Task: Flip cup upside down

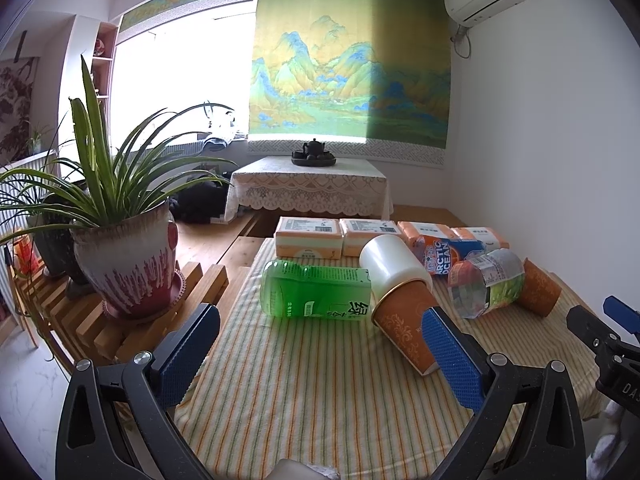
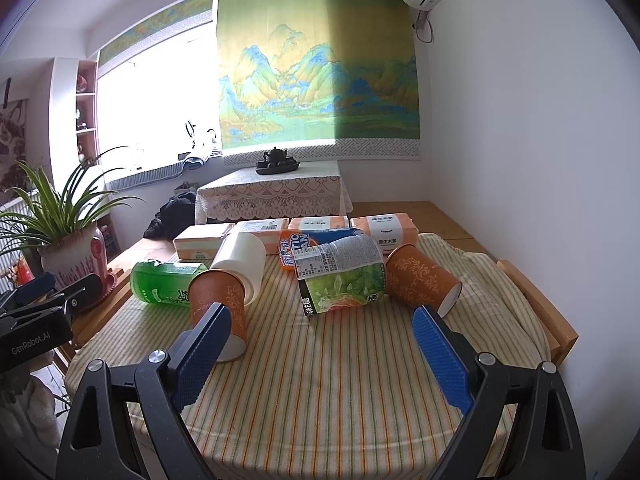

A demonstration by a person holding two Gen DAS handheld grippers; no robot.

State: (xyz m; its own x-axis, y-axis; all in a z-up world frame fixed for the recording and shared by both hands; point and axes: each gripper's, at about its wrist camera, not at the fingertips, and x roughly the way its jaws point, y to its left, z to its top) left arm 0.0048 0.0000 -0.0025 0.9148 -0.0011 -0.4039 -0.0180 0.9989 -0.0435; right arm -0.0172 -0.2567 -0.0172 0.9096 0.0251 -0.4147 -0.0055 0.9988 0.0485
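Two orange paper cups lie on their sides on the striped cloth. The nearer cup (image 1: 404, 324) (image 2: 218, 304) rests against a white roll (image 1: 390, 266) (image 2: 244, 262). The second cup (image 1: 538, 288) (image 2: 422, 280) lies at the right, beside a clear bottle with a green label (image 1: 486, 282) (image 2: 340, 278). My left gripper (image 1: 320, 348) is open and empty, its right pad (image 1: 452, 360) just in front of the nearer cup. My right gripper (image 2: 324, 348) is open and empty, short of both cups. It also shows at the left wrist view's right edge (image 1: 608, 328).
A green bottle (image 1: 316, 290) (image 2: 166, 286) lies left of the nearer cup. An Arctic Ocean bottle (image 1: 448, 254) (image 2: 312, 242) and several tissue packs (image 1: 308, 236) (image 2: 384, 230) lie behind. A potted plant (image 1: 128, 264) (image 2: 68, 248) stands on a wooden rack at left.
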